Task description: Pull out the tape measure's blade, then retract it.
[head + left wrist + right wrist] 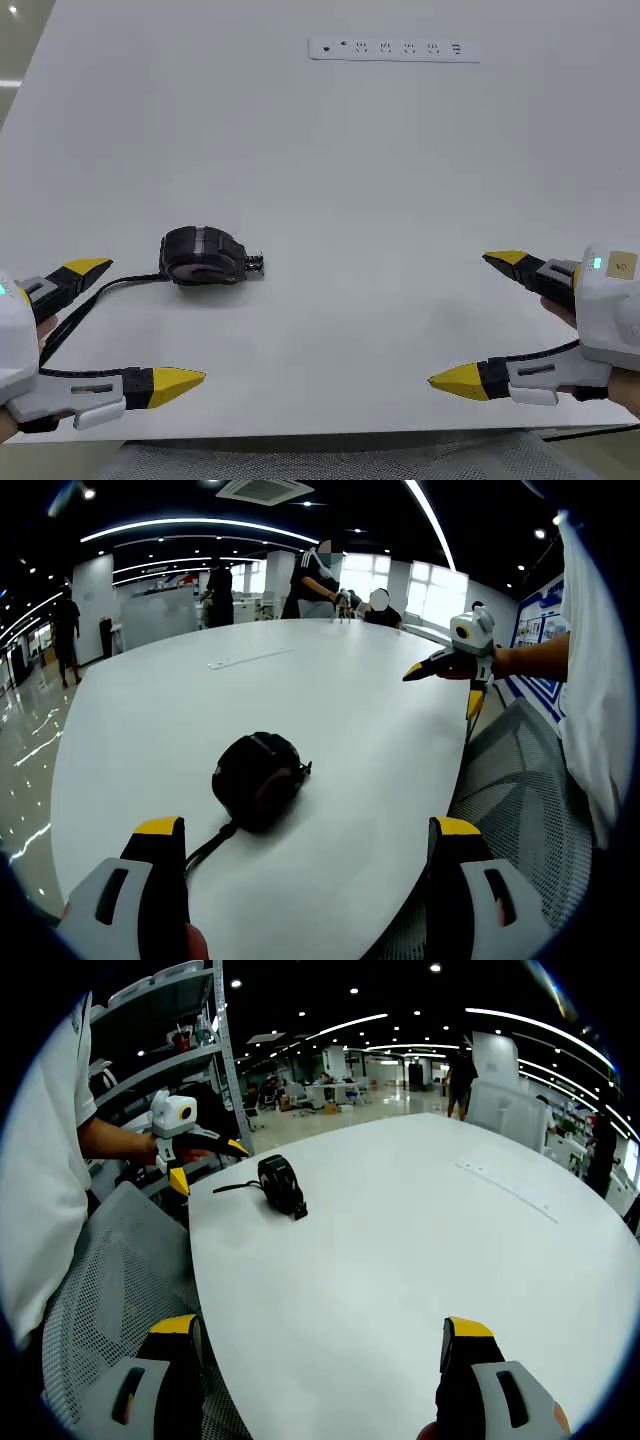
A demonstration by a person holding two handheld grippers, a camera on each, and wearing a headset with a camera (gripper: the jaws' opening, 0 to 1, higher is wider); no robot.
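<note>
Lying left of centre in the head view, the tape measure [203, 256] is resting on the white counter [350, 180]; the left claw [150, 320] and right claw [460, 319] are hanging wide open at the lower corners.

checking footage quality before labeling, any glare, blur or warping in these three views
Head view: soft, even light, the tape measure sharp with only a faint shadow on the table, no warping. Left gripper view: fisheye curves the table edge and ceiling lights; glare on the floor. Right gripper view: same curving, tape measure small but in focus.
</note>
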